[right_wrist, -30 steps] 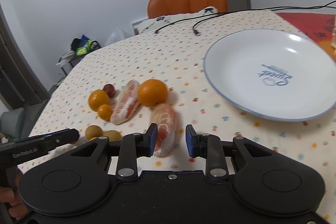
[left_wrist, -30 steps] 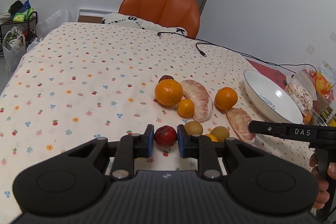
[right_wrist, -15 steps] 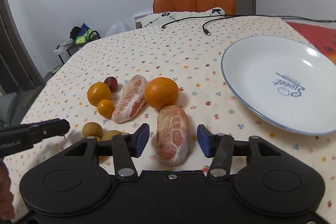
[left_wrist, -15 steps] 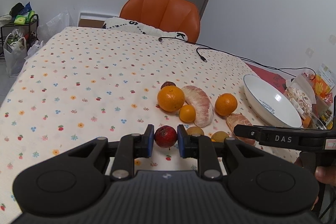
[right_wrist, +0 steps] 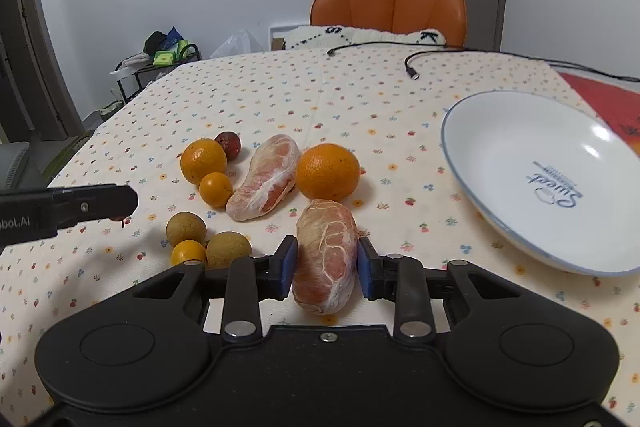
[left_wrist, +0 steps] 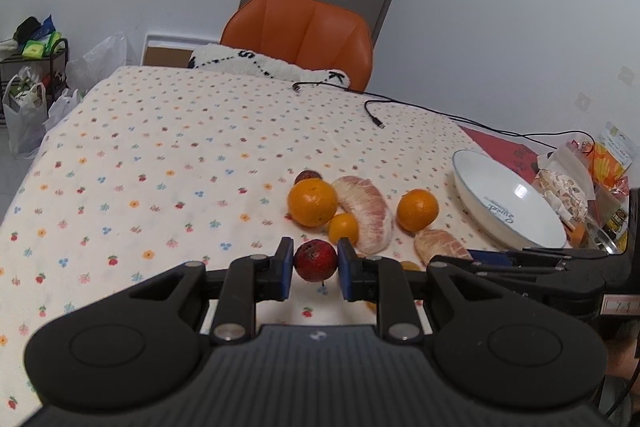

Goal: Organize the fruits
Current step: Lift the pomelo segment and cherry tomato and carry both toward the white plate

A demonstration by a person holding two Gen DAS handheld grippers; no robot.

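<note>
Two grippers are pinching fruit: left gripper [left_wrist: 315, 269] a red fruit [left_wrist: 315, 260], right gripper [right_wrist: 327, 267] a peeled piece [right_wrist: 326, 254], its underside hidden

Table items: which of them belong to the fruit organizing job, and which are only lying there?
Job: red fruit in left gripper; pomelo segment between right gripper fingers; oranges; white plate.
Lying about: black cable; snack bags; orange chair.

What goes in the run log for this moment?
left hand-held gripper: shut on red fruit | right hand-held gripper: around pomelo segment | plate: empty
</note>
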